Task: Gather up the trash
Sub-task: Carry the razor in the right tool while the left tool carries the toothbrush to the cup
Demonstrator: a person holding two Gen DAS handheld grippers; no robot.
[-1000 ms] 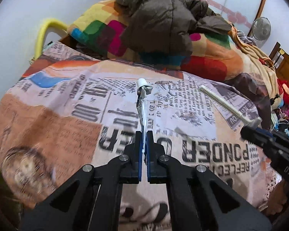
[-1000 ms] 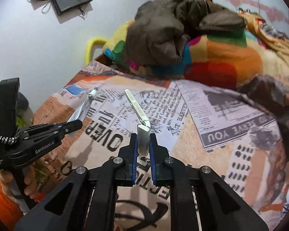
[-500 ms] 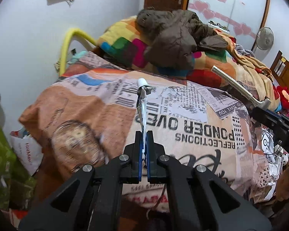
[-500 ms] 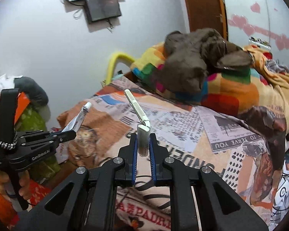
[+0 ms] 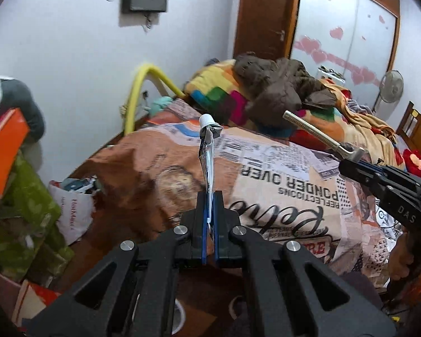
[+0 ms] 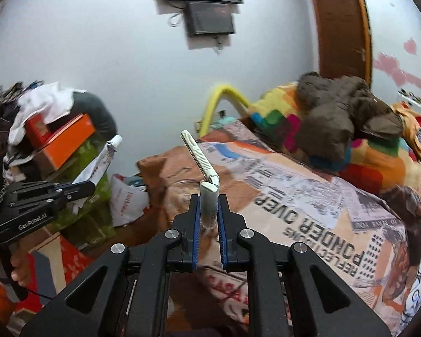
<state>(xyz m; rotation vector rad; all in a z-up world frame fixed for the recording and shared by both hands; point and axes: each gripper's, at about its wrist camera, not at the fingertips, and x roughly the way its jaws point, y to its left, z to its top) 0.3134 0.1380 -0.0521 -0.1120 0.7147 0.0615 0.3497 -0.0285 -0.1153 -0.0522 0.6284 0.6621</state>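
- The left tool (image 5: 209, 216) is clamped almost fully closed on the flat crimped tail of a squeezed tube (image 5: 207, 151); with so thin a hold the tube could slide out in transit.
- The right tool (image 6: 209, 219) is closed on the head of a razor (image 6: 202, 163); the long handle sticks out forward and may lever loose or snag the bed cover (image 6: 308, 196).
- Both items hang in the air above the bed's near edge.
- A white plastic bag (image 5: 73, 210) sits on the floor beside the bed, possibly the trash bag; a drop could miss it.
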